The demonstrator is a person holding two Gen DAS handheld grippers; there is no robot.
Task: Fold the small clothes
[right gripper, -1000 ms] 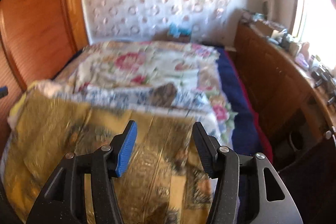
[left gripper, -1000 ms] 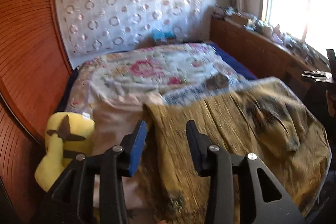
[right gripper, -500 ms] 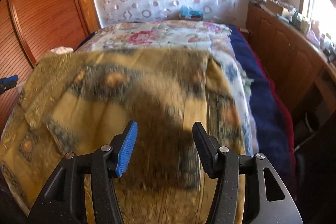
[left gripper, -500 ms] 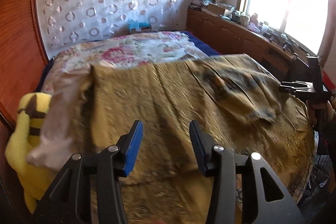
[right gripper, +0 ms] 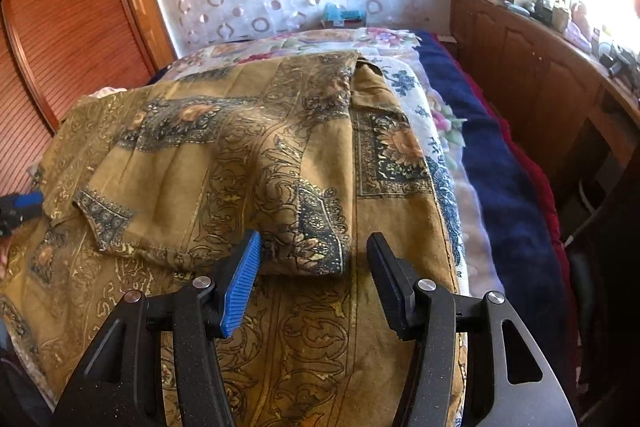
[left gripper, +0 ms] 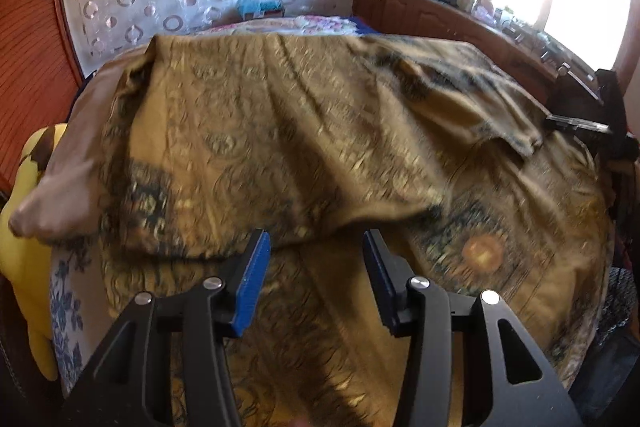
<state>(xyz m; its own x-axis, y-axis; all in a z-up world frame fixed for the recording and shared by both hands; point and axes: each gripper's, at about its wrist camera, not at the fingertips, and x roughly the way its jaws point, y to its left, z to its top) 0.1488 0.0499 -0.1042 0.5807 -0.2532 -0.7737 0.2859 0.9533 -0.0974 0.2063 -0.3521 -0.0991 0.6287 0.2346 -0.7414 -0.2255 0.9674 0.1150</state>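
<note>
A mustard-yellow patterned garment (left gripper: 304, 147) lies spread over the near end of the bed; it also shows in the right wrist view (right gripper: 224, 163), with one part folded over the rest. My left gripper (left gripper: 316, 267) is open and empty just above the garment's folded edge. My right gripper (right gripper: 312, 263) is open and empty, hovering over the folded flap's near corner. The right gripper's body shows at the right edge of the left wrist view (left gripper: 588, 123). The left gripper's blue tip shows at the left edge of the right wrist view (right gripper: 24, 201).
A floral bedspread (right gripper: 304, 41) covers the far bed, with a navy blanket (right gripper: 496, 155) on its right side. A yellow plush toy (left gripper: 24, 211) and a pale pillow (left gripper: 68, 163) lie at the left. A wooden cabinet (right gripper: 552, 75) with clutter runs under the window. A wooden wardrobe (right gripper: 60, 39) stands at the left.
The garment was swept across the bed and now lies flat, partly folded over itself. Both grippers moved closer and lower over it. Both stayed open.
</note>
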